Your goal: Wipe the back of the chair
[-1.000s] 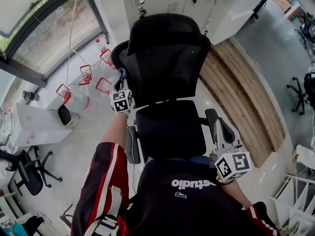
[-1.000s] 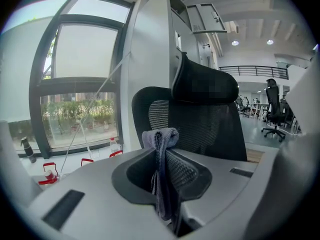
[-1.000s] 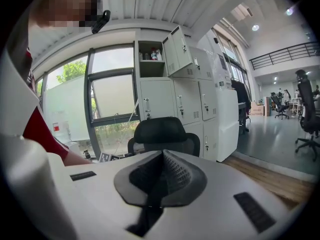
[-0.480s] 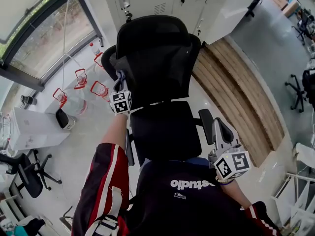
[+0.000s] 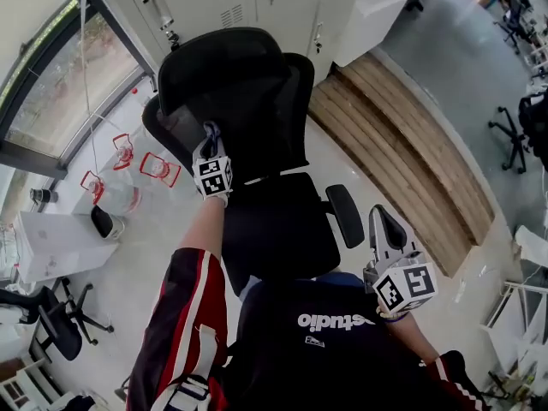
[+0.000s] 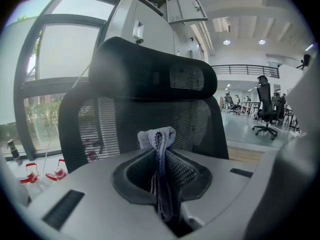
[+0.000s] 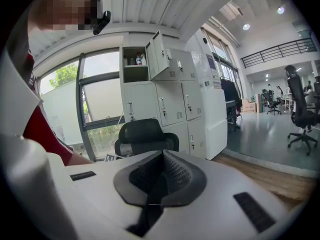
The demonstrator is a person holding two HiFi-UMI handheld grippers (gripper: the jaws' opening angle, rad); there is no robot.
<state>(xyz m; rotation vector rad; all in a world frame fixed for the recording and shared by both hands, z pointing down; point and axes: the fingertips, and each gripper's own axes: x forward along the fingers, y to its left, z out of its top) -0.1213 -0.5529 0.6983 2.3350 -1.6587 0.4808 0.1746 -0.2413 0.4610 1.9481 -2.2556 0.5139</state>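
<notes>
Head view: the left gripper (image 5: 211,144) lies on the mesh of the chair back (image 5: 257,101), on its left part below the headrest (image 5: 218,58). The right gripper (image 5: 387,234) hangs low at the right, well apart from the backrest and just beside the armrest (image 5: 344,215). Nothing steadies the chair, so a firm wiping push would probably swivel or roll it away and the wiping contact would be lost. Against a second ago, the chair sits further left in the frame and is turned. The left gripper has gone from the backrest's left edge inward onto the mesh, while the right gripper is where it was.

Left gripper view: the jaws are clamped on a grey cloth (image 6: 159,146), and a small tuft stands past their tips with the chair back (image 6: 150,89) close behind. Whether the tuft touches the mesh cannot be told here. With so little cloth showing, the hard jaw tips could scrape the mesh, or a snag could drag the cloth out.

Right gripper view: the right gripper (image 7: 161,176) has its jaws together with nothing between them. The chair (image 7: 145,134) is seen at a distance.
</notes>
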